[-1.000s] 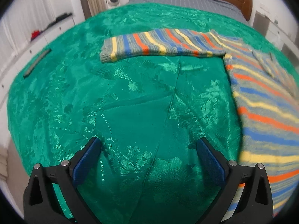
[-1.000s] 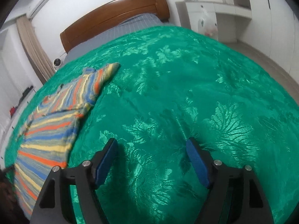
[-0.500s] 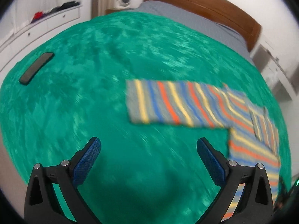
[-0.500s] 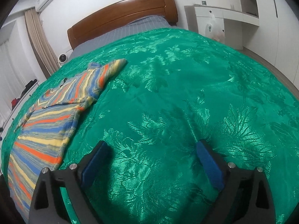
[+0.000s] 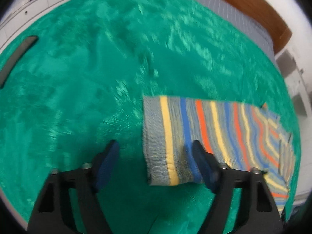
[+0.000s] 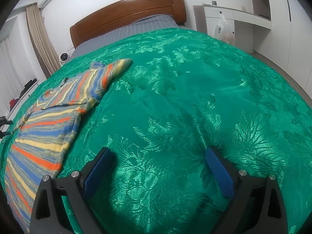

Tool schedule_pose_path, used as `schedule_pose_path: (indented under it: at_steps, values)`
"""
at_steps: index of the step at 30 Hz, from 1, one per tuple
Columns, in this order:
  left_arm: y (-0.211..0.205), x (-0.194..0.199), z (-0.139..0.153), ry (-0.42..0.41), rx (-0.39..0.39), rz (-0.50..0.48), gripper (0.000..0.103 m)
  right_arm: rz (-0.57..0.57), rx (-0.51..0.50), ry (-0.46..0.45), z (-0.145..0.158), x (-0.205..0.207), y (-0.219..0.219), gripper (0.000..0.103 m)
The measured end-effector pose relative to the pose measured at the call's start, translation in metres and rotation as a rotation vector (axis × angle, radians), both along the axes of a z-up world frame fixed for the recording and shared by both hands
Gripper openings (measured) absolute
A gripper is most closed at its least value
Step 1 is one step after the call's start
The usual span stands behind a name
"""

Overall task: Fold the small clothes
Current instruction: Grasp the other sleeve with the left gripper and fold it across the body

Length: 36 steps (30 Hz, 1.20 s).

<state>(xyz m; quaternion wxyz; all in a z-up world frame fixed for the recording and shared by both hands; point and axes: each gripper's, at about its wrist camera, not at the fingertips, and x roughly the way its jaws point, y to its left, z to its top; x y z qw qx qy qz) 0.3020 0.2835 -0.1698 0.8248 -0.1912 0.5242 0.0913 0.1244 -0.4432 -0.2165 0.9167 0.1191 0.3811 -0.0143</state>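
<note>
Over sleeve cuff point(image 5: 165, 142) now, left tool point(image 5: 155, 156) jaws closing, nothing gripped

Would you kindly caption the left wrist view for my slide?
Left claw, jaws closing, nears the striped sweater sleeve cuff on the green bedspread.

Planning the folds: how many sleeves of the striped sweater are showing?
2. One sleeve stretches out flat under the left hand-held gripper; the other sleeve angles out toward the headboard in the right view.
</note>
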Motion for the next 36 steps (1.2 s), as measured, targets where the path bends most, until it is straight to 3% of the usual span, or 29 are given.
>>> schedule_pose_path:
  at_steps: [2, 3, 5, 9, 15, 18, 20, 21, 24, 28, 30, 34, 36]
  values:
    - [-0.006, 0.002, -0.005, 0.01, 0.051, 0.01, 0.032, 0.0, -0.005, 0.003, 0.0, 0.0, 0.001, 0.096]
    - [-0.009, 0.002, -0.003, 0.004, 0.069, 0.01, 0.002, 0.0, -0.007, 0.004, 0.0, 0.001, 0.001, 0.096]
    - [-0.012, 0.002, 0.008, -0.003, 0.064, 0.013, 0.002, 0.0, -0.009, 0.004, 0.0, 0.001, 0.001, 0.096]
    - [-0.048, 0.013, 0.067, -0.079, 0.175, -0.088, 0.002, 0.001, -0.006, 0.001, 0.0, 0.001, 0.001, 0.096]
    - [-0.184, 0.026, 0.166, -0.28, 0.211, -0.401, 0.002, 0.001, -0.002, -0.002, 0.0, 0.0, 0.001, 0.097]
    - [-0.253, 0.023, 0.178, -0.332, 0.181, -0.537, 0.002, 0.001, -0.005, 0.0, 0.0, 0.0, 0.001, 0.097]
    - [-0.292, 0.024, 0.172, -0.337, 0.115, -0.618, 0.004, 0.001, -0.006, 0.001, 0.0, 0.0, 0.001, 0.097]
    - [-0.311, 0.026, 0.163, -0.332, 0.066, -0.661, 0.012, 0.001, -0.006, 0.0, 0.0, 0.0, 0.001, 0.097]
    - [-0.346, 0.024, 0.129, -0.283, -0.024, -0.695, 0.089, 0.001, -0.006, 0.0, 0.0, 0.0, 0.001, 0.097]
    - [-0.334, 0.015, 0.093, -0.247, -0.034, -0.63, 0.092, 0.001, -0.006, 0.0, 0.0, 0.0, 0.001, 0.097]
    - [-0.315, 0.009, 0.07, -0.202, 0.04, -0.584, 0.092, 0.005, -0.003, -0.002, 0.0, 0.0, 0.001, 0.098]
    - [-0.289, -0.013, 0.014, -0.052, 0.274, -0.577, 0.092, 0.01, -0.001, -0.004, -0.001, 0.001, 0.001, 0.098]
    - [-0.27, -0.039, 0.002, -0.037, 0.319, -0.6, 0.096, 0.009, -0.003, -0.003, -0.001, 0.001, 0.001, 0.098]
